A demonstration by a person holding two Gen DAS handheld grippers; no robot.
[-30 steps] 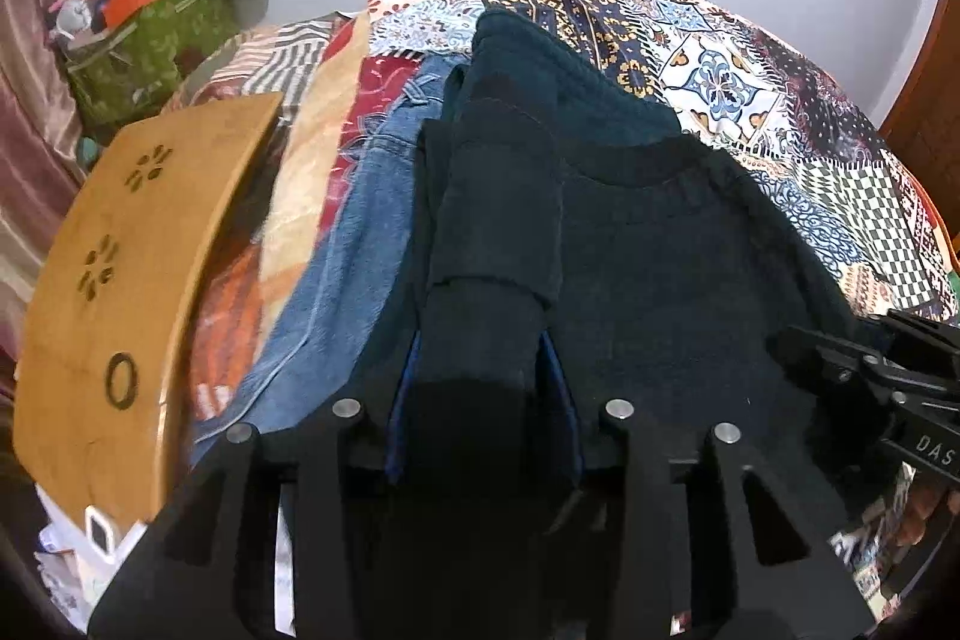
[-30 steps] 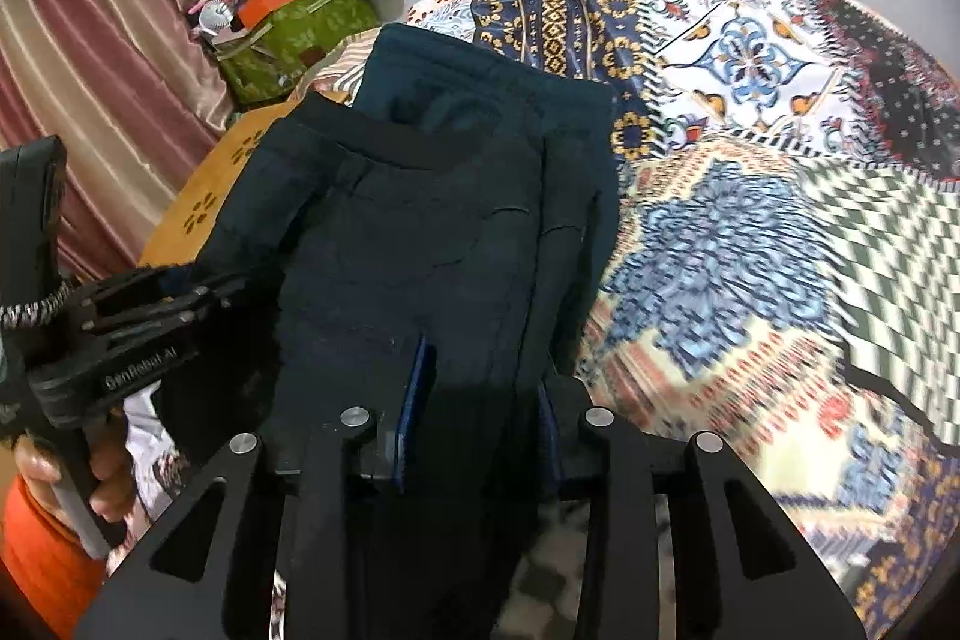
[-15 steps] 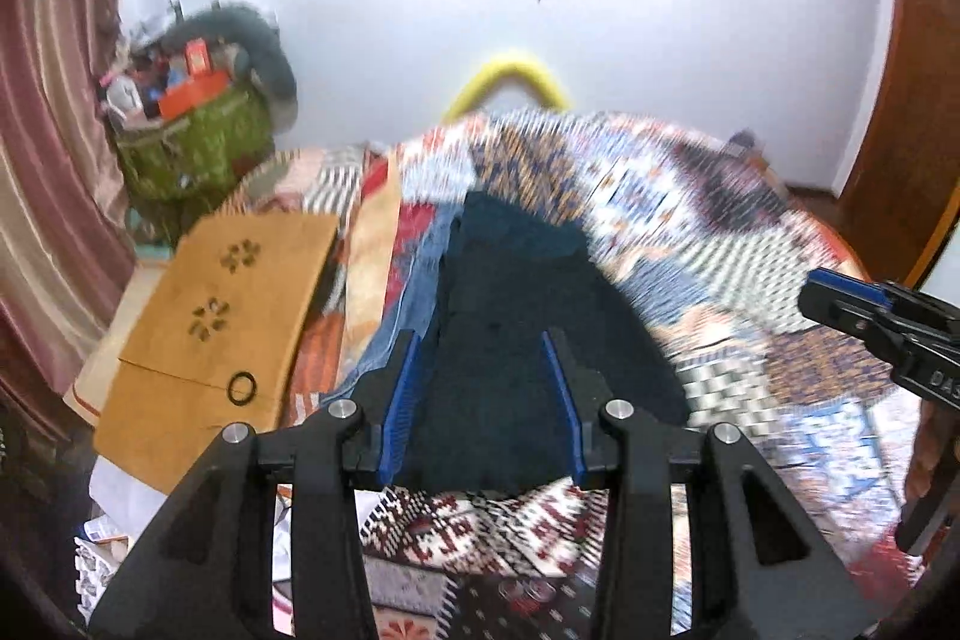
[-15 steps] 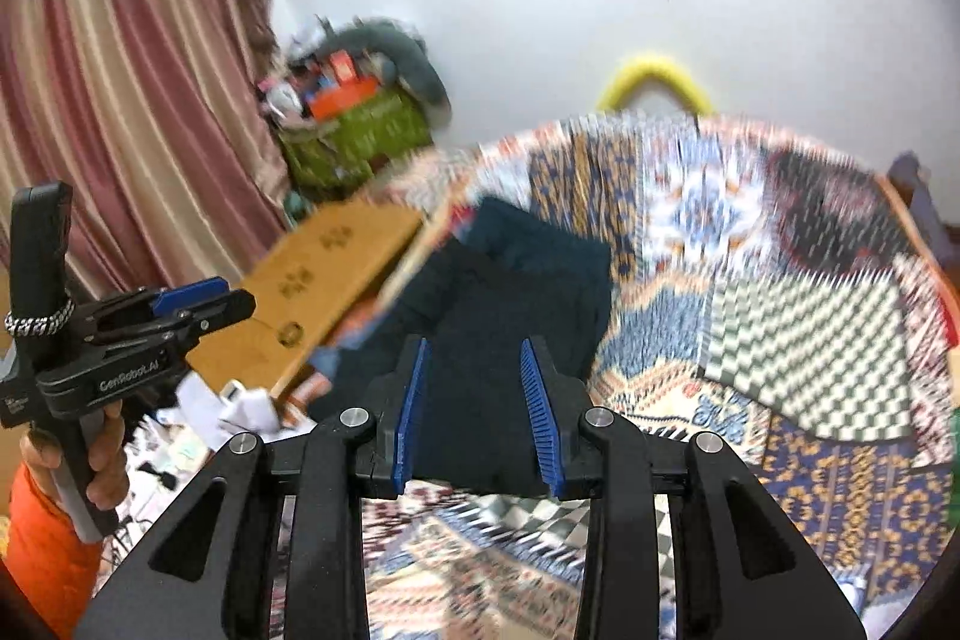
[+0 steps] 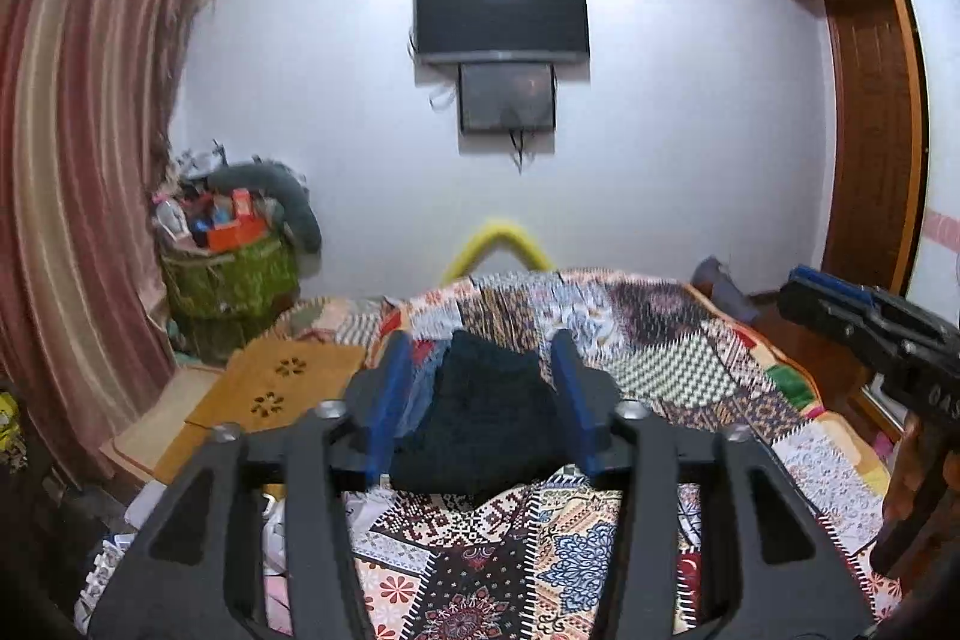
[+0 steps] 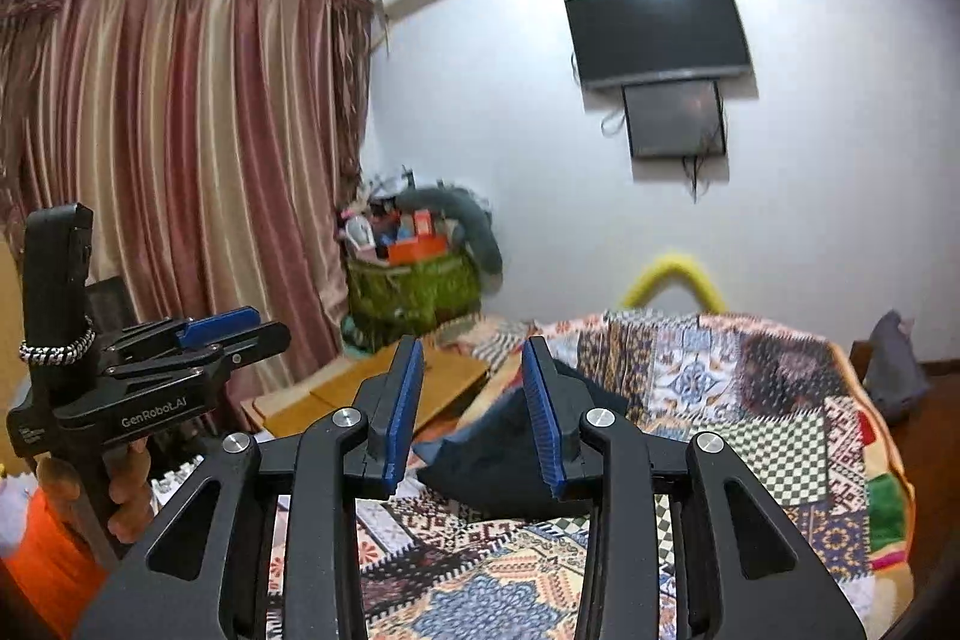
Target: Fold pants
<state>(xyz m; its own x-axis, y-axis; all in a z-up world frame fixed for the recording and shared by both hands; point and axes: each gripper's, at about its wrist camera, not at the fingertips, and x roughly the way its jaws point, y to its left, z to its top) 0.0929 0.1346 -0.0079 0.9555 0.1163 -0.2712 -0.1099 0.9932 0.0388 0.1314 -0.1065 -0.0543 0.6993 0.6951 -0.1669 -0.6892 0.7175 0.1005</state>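
The dark navy pants (image 5: 486, 418) lie folded in a compact pile on the patchwork quilt (image 5: 690, 370), far ahead of both grippers, and show again in the right wrist view (image 6: 498, 466). My left gripper (image 5: 480, 340) is held high over the near end of the bed. Its jaws are opening and nothing is between the blue pads (image 5: 390, 400). My right gripper (image 6: 471, 346) is also raised, its jaws opening and empty. Each view catches the other tool: the left gripper (image 6: 264, 328) in a hand at the left, the right gripper (image 5: 792, 289) at the right edge.
Blue jeans (image 5: 422, 391) peek out from under the pants' left side. A wooden board (image 5: 282, 388) leans at the bed's left. A full green basket (image 5: 234, 274) stands by the striped curtain (image 6: 180, 160). A TV (image 5: 501, 13) hangs on the far wall and a wardrobe (image 5: 870, 130) stands at the right.
Both grippers have let go of the dark pants, risen and pulled back from the bed, tilting up towards level. Their jaws have widened. The pants stay folded on the quilt.
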